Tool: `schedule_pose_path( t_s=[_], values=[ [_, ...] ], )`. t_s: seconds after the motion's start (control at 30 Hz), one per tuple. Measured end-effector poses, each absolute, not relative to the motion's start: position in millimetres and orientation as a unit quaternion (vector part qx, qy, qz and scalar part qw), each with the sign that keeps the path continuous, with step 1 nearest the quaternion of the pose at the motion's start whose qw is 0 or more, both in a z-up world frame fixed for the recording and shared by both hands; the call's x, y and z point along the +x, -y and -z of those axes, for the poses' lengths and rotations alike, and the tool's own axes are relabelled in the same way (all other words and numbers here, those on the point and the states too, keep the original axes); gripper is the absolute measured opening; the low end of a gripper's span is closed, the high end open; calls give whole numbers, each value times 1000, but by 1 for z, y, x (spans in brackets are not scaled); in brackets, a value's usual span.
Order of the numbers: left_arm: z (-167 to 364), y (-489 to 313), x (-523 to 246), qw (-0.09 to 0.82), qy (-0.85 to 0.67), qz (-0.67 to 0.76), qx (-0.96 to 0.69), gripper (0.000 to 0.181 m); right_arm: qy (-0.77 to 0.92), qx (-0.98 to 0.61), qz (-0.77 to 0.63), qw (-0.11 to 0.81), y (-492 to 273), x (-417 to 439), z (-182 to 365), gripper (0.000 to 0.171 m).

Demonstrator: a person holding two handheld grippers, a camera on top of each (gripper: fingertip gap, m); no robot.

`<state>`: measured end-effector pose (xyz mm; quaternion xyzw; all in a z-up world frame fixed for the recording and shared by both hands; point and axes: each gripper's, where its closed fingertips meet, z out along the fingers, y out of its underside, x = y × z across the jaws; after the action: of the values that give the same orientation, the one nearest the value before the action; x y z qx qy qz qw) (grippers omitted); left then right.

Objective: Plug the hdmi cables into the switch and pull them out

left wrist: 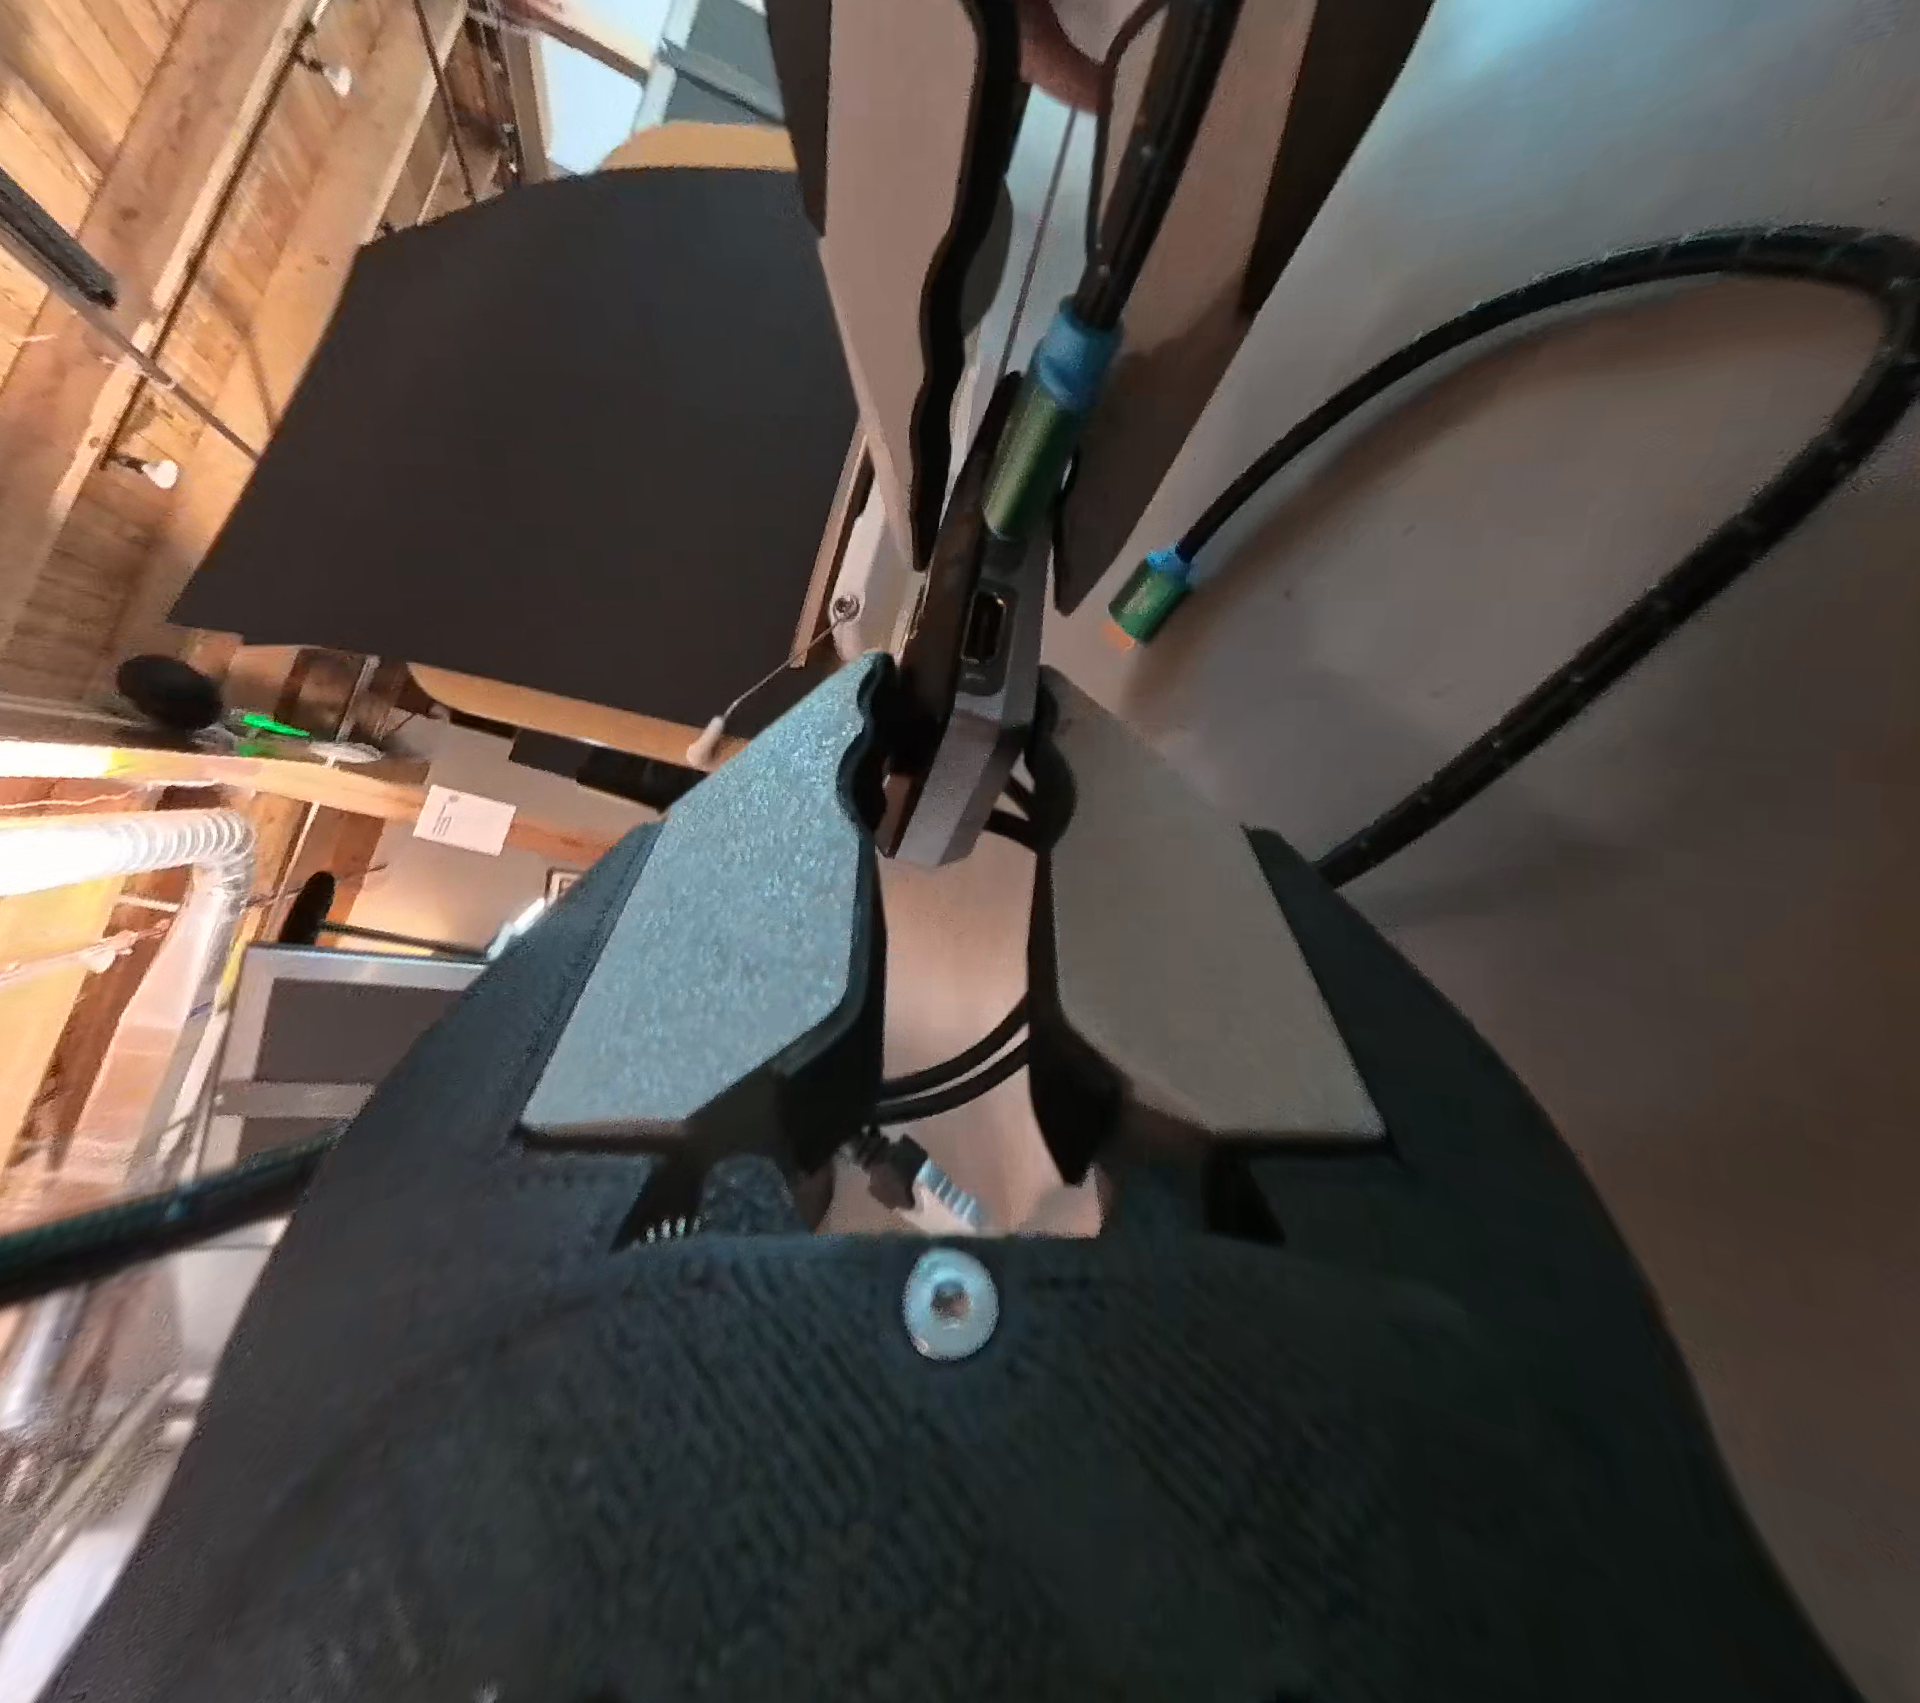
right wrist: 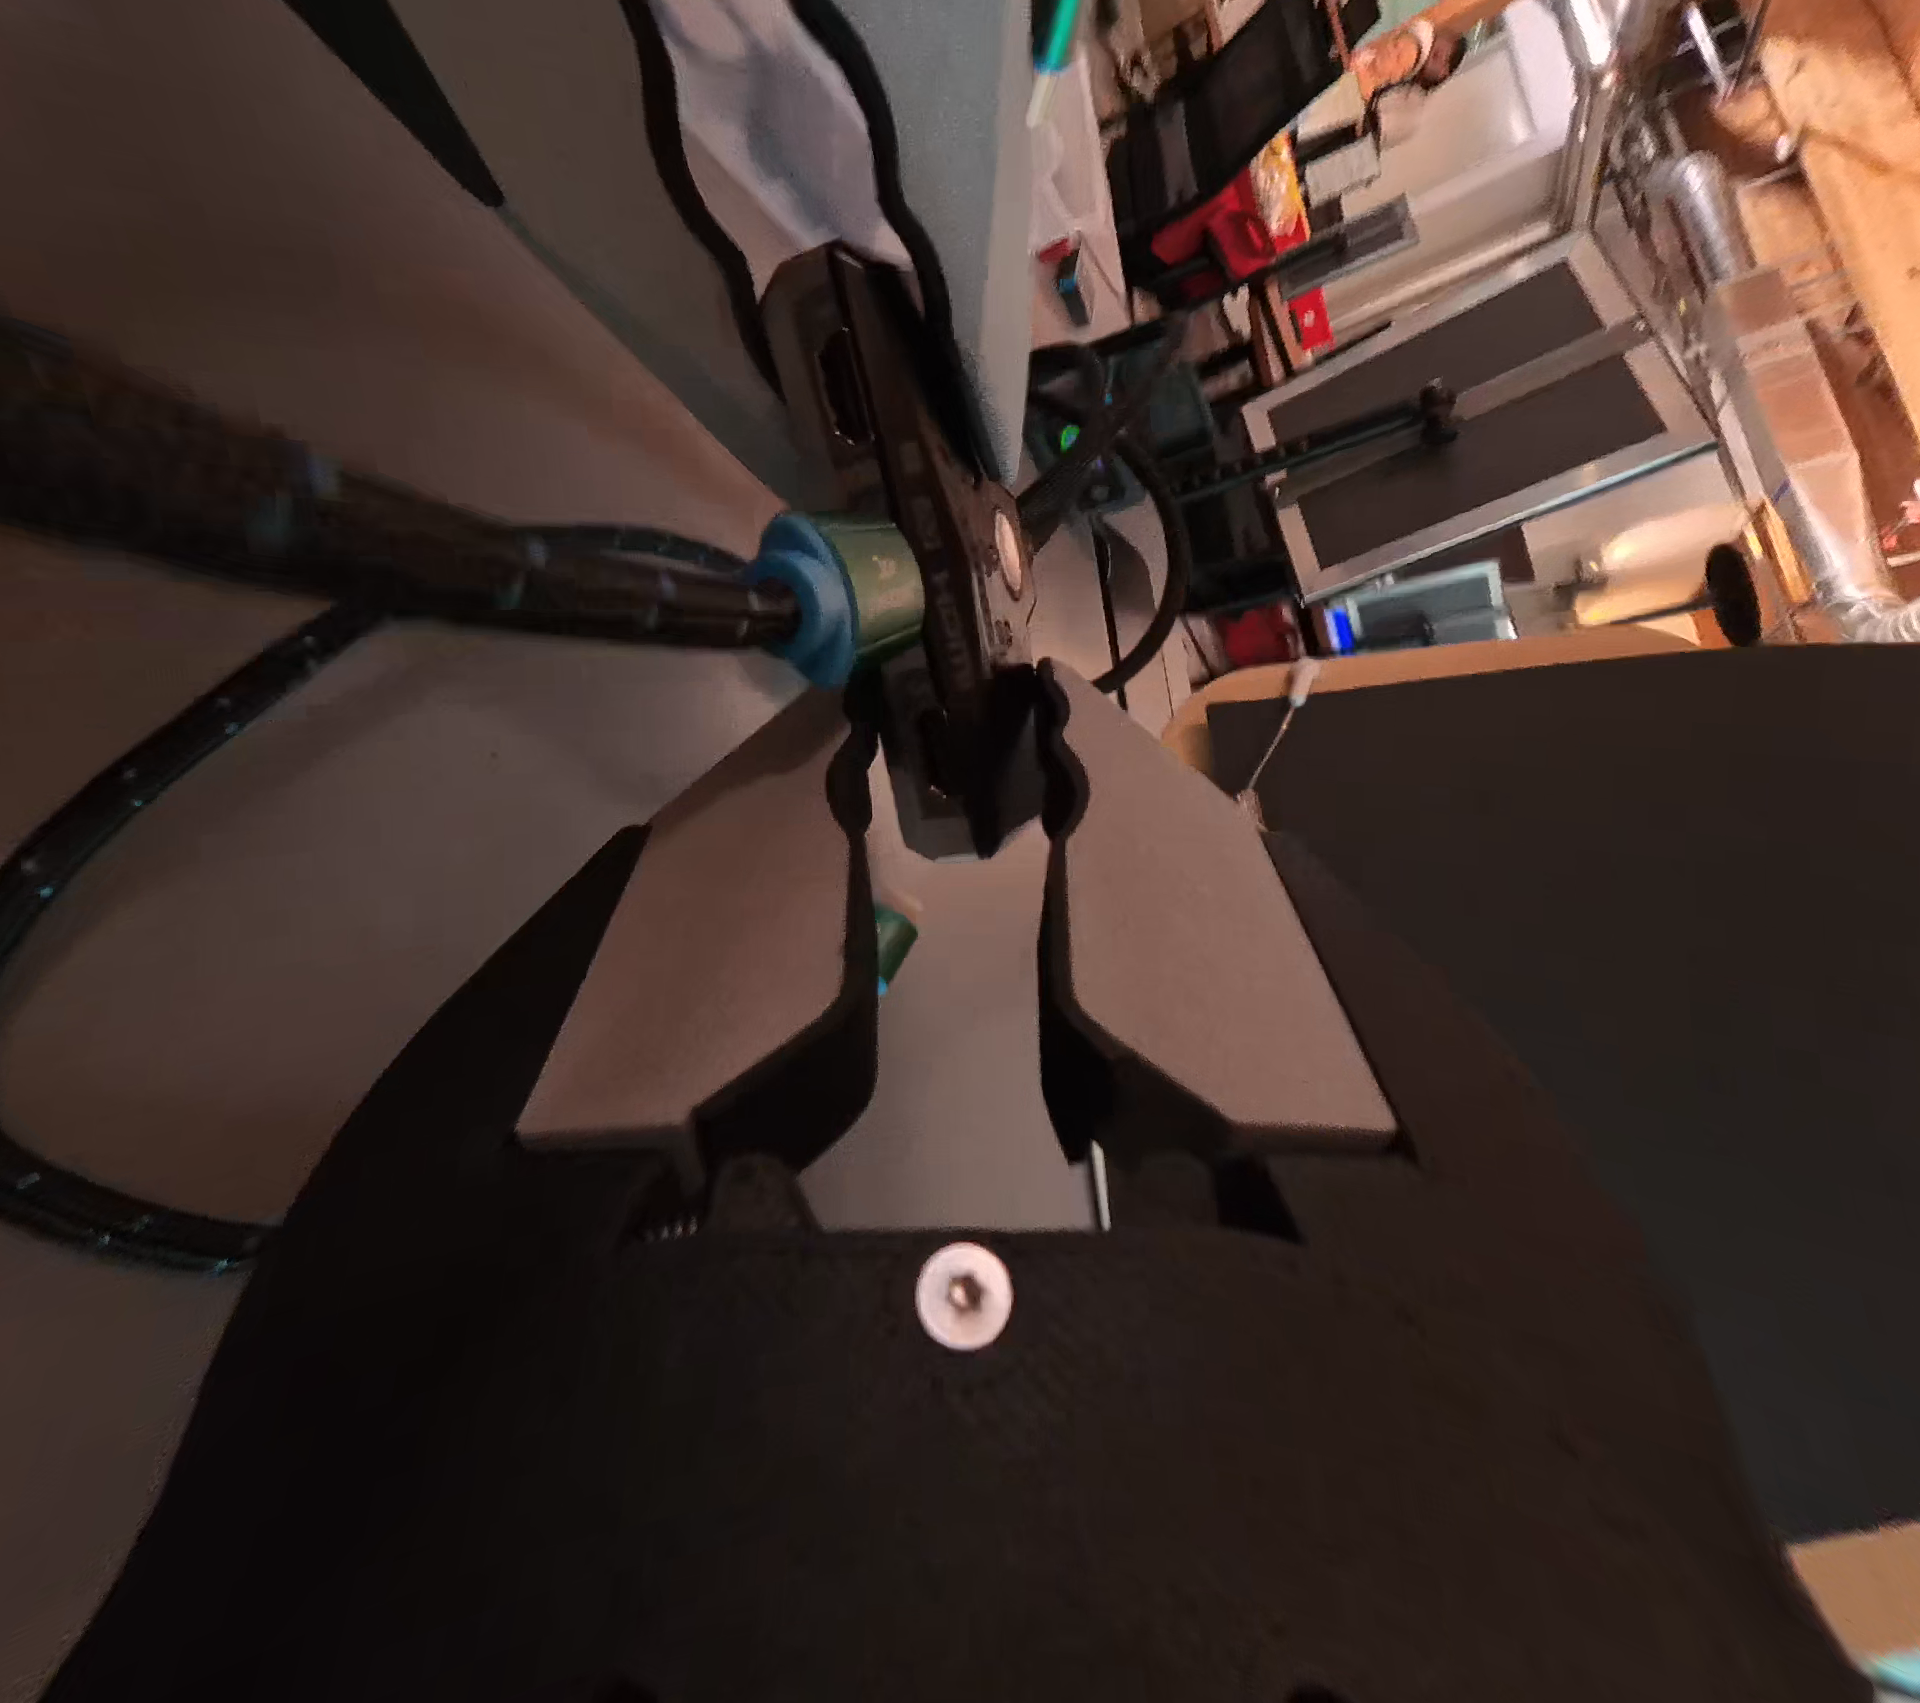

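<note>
In the left wrist view, the left claw [left wrist: 961, 744] is clenched on the near end of the switch [left wrist: 971, 718], a slim grey box lifted above the pale bench [left wrist: 1558, 822]. The switch's long axis runs away from the camera, tilted slightly left, and an empty port [left wrist: 985, 623] shows on its right-facing edge. Past that port a green plug [left wrist: 1023, 453] with a blue collar sits in the switch, its braided cable [left wrist: 1164, 126] leading off between the fingers of the right claw [left wrist: 987, 552], which comes from the top of the frame and closes on the switch's far end. A second green plug [left wrist: 1148, 604] lies loose on the bench to the right, its tip pointing down-left, with its black cable [left wrist: 1662, 531] looping wide. In the right wrist view, the right claw [right wrist: 945, 760] grips one end of the switch [right wrist: 951, 614], whose long axis points up and away. The green plug [right wrist: 883, 588] enters its left edge sideways, its cable [right wrist: 416, 531] trailing left, and an open port [right wrist: 842, 396] sits farther along. The left claw [right wrist: 914, 303] holds the far end.
</note>
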<state>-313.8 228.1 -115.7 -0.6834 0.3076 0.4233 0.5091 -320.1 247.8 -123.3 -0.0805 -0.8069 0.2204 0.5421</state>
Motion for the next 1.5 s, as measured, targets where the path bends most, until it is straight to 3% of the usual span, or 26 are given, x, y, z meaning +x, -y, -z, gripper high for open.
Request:
schedule_pose_path(
  t_s=[0.17,0.37,0.5,0.67,0.73,0.87,0.97,1.07,1.23,1.3,1.43,1.47,1.5],
  values=[
    [92,-225,-297,597,-291,-397,-634,22,769,-47,-359,526,-239,-309,100,25],
    [94,-223,-292,626,-268,-327,-655,29,760,-42,-450,467,-237,-301,105,25],
    [98,-220,-294,628,-268,-306,-664,23,749,-31,-525,403,-230,-283,98,25],
    [109,-229,-279,610,-301,-311,-664,32,782,-1,-491,383,-217,-283,123,23],
    [114,-228,-284,589,-311,-321,-673,25,783,-21,-492,379,-220,-287,124,22],
    [105,-230,-300,573,-278,-370,-676,22,770,-126,-508,365,-233,-309,114,33],
    [91,-226,-324,561,-231,-448,-657,20,748,-237,-478,396,-264,-332,108,25],
    [72,-210,-359,562,-140,-494,-648,20,737,-343,-439,383,-290,-340,117,42],
    [77,-194,-404,545,-39,-497,-674,20,738,-431,-476,206,-235,-322,147,73],
    [82,-193,-411,537,-31,-498,-680,20,755,-438,-454,180,-213,-319,164,70],
    [86,-195,-412,530,-37,-501,-684,20,821,-402,-363,179,-195,-313,202,37],
    [87,-195,-412,530,-40,-500,-683,20,841,-384,-344,163,-192,-306,211,17],
    [88,-195,-411,531,-44,-500,-683,20,858,-362,-331,152,-190,-298,216,17]
  ],
)
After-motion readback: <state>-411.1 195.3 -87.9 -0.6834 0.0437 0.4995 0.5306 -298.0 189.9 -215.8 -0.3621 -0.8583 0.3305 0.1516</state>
